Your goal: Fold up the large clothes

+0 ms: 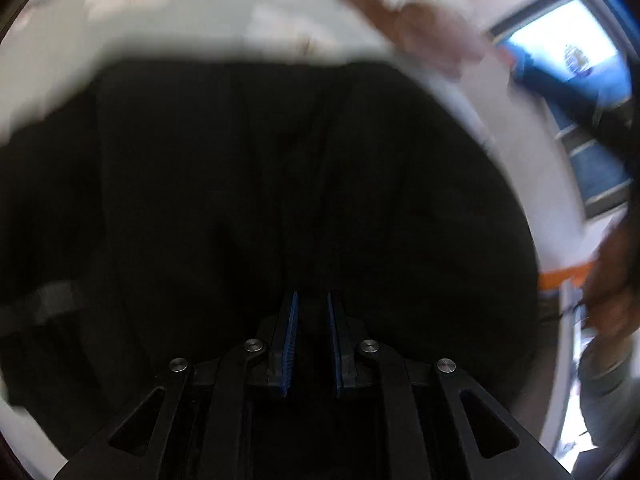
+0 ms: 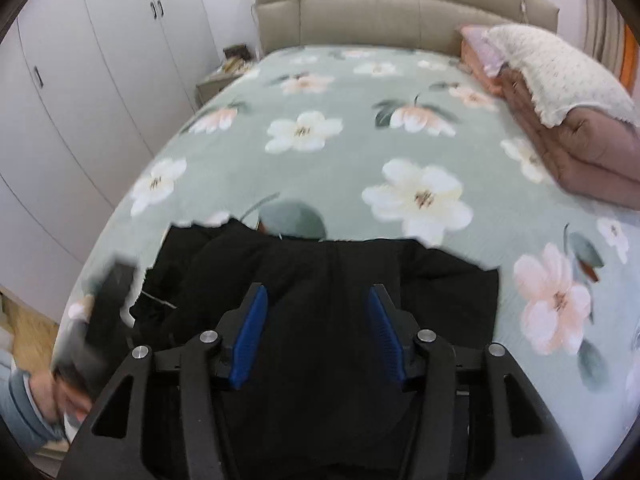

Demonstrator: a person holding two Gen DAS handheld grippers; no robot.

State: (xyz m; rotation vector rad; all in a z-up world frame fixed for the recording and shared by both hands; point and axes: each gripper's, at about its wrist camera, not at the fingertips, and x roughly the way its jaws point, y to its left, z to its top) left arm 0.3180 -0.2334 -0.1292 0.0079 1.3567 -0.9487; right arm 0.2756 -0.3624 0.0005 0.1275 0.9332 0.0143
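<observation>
A large black garment (image 2: 320, 276) lies on the near part of a bed with a green floral cover (image 2: 344, 152). My right gripper (image 2: 318, 300) is open, its blue pads spread wide just above the garment, holding nothing. In the left wrist view the same black garment (image 1: 260, 184) fills most of the blurred frame. My left gripper (image 1: 312, 304) has its blue pads close together with dark cloth between them, so it looks shut on the garment. The left gripper also shows as a blurred dark shape in the right wrist view (image 2: 112, 292), at the garment's left edge.
A folded pink quilt with a white knitted cover (image 2: 560, 100) lies at the bed's right side. A padded beige headboard (image 2: 400, 20) stands at the back. White wardrobes (image 2: 80, 80) and a small nightstand (image 2: 224, 76) stand left of the bed.
</observation>
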